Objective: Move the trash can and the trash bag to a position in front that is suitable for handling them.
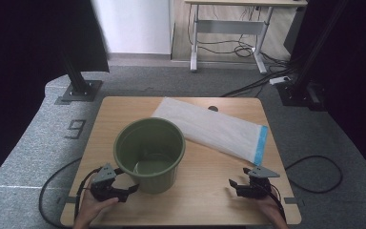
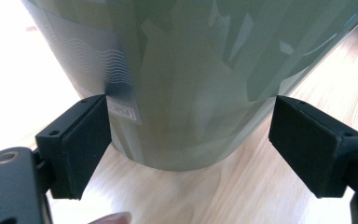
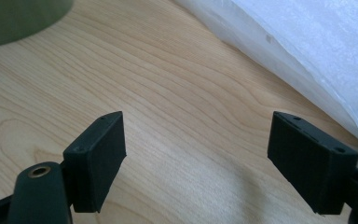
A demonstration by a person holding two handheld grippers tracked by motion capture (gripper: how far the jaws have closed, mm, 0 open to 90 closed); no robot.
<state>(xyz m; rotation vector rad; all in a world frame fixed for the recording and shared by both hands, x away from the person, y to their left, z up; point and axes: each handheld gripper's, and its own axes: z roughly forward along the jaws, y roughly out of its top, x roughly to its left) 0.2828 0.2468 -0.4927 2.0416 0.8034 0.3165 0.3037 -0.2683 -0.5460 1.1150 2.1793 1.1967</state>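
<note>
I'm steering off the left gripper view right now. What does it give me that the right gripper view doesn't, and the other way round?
Left gripper view alone: the left gripper open, its black jaws standing either side of the lower wall of the olive-green plastic bucket, close to it, with a pale printed label on the wall. Right gripper view alone: the right gripper open over bare wood, and the white translucent plastic bag lying flat beyond it. Shared: the light wooden table and the bucket, of which the right gripper view catches just a corner at top left.
</note>
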